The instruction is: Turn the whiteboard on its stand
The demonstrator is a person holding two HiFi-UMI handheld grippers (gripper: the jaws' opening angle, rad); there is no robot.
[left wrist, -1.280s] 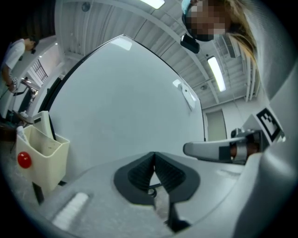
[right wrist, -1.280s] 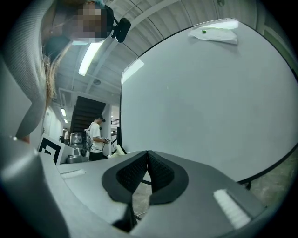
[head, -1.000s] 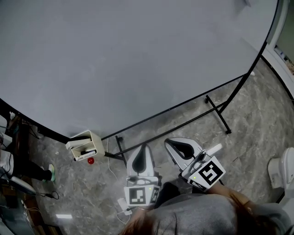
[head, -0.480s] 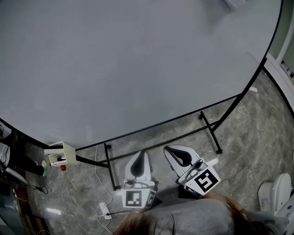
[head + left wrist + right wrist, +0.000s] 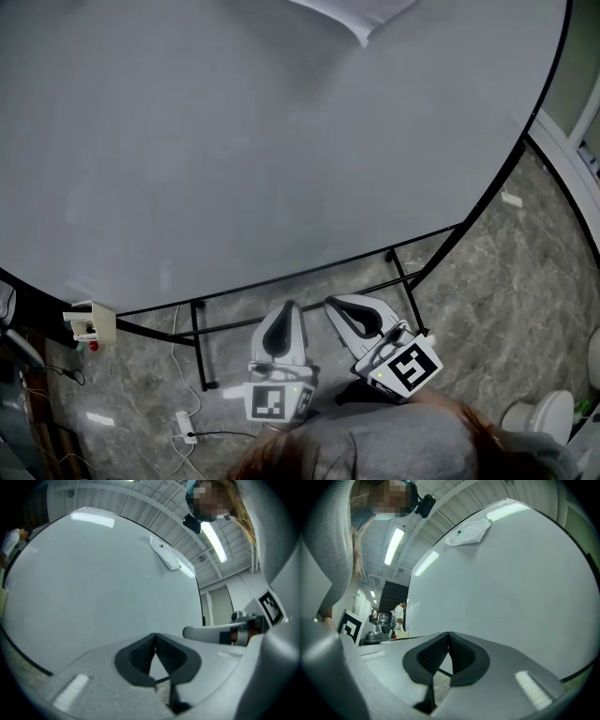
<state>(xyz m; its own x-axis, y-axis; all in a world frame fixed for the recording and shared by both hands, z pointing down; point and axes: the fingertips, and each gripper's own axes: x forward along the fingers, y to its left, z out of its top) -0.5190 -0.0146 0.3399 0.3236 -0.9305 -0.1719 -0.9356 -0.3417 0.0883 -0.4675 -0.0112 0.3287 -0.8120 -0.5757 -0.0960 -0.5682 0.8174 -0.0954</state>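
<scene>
Against a second ago, the beige box (image 5: 91,323) with its red knob is found much further left. A white power strip (image 5: 184,427) is brought into view on the floor (image 5: 506,281), and the black stand (image 5: 200,349) is shifted leftward too. More of the head view is now filled by the whiteboard (image 5: 281,141), which is mounted on that stand directly ahead of both grippers. A crumpled white sheet (image 5: 361,14) is revealed at its top edge.

The left gripper (image 5: 288,309) is held closed, its tips met with nothing between them. Just beside it, the right gripper (image 5: 336,305) is kept closed and empty as well. Both are seen just short of the board's lower edge.

The floor is laid in grey, marbled, faintly glossy stone. A ribbed ceiling with tube lights (image 5: 393,545) is shown in the gripper views, and a person (image 5: 398,613) is glimpsed far back in the right one.

The board is smooth and pale grey, and it is edged by a thin black frame. The stand is made of slim black tubing. The grippers are shelled in grey plastic and padded with dark ribbed rubber, and each is fitted with a black-and-white marker cube.
</scene>
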